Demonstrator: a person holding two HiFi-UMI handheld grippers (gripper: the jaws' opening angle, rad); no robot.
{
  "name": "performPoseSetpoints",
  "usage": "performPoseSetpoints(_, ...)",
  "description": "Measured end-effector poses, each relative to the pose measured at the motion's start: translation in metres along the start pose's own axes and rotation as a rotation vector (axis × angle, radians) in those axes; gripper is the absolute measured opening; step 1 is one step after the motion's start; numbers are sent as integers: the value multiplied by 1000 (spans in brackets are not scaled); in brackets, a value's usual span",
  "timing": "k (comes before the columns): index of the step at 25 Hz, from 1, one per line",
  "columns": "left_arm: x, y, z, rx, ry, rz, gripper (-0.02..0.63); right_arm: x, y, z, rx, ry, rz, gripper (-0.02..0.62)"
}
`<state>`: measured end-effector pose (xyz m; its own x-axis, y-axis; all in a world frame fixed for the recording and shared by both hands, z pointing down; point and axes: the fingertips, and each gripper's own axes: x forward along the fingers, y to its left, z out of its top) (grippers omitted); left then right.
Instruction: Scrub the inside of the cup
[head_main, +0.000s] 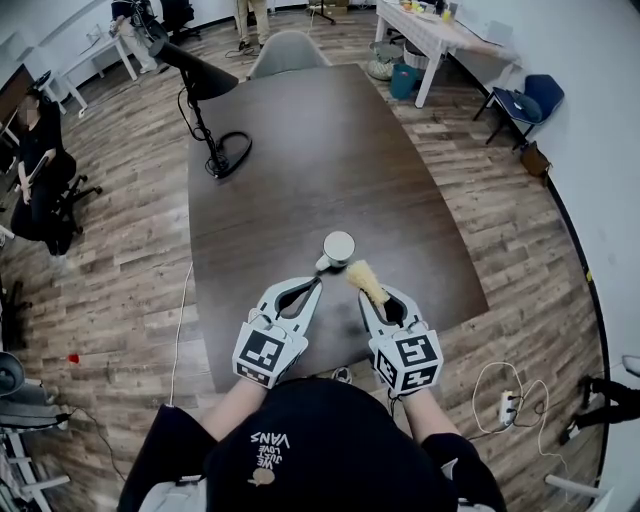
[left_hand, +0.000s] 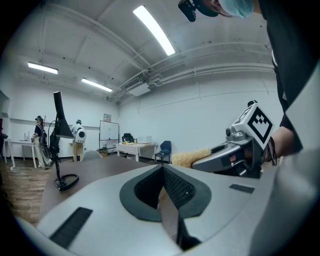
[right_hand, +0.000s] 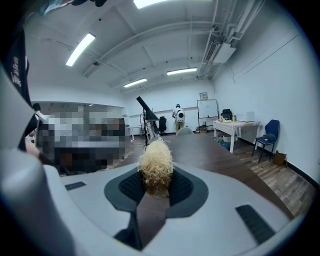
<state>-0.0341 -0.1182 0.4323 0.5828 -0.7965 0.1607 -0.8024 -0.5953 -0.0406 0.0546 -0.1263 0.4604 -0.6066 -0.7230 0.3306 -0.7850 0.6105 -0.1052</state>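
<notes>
While the right gripper (head_main: 368, 297) jaws pinch the scrubber (head_main: 364, 279), it sits beside the cup (head_main: 338, 246), not inside. Left gripper (head_main: 318, 275) jaws pressed together, nothing seen between them. Scrubbing judged not yet begun.

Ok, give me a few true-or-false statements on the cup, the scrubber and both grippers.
1. The right gripper grips a straw-coloured scrubber. True.
2. The scrubber is down inside the white cup. False: it is beside the cup, outside it.
3. The left gripper has its jaws wide apart. False: they are together.
4. A black lamp stands on the table. True.
</notes>
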Motion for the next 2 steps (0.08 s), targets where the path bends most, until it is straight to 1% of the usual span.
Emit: performPoseSetpoints(2, 1, 0, 0, -4, 0, -2, 10, 0, 0, 0, 0, 3, -2, 98)
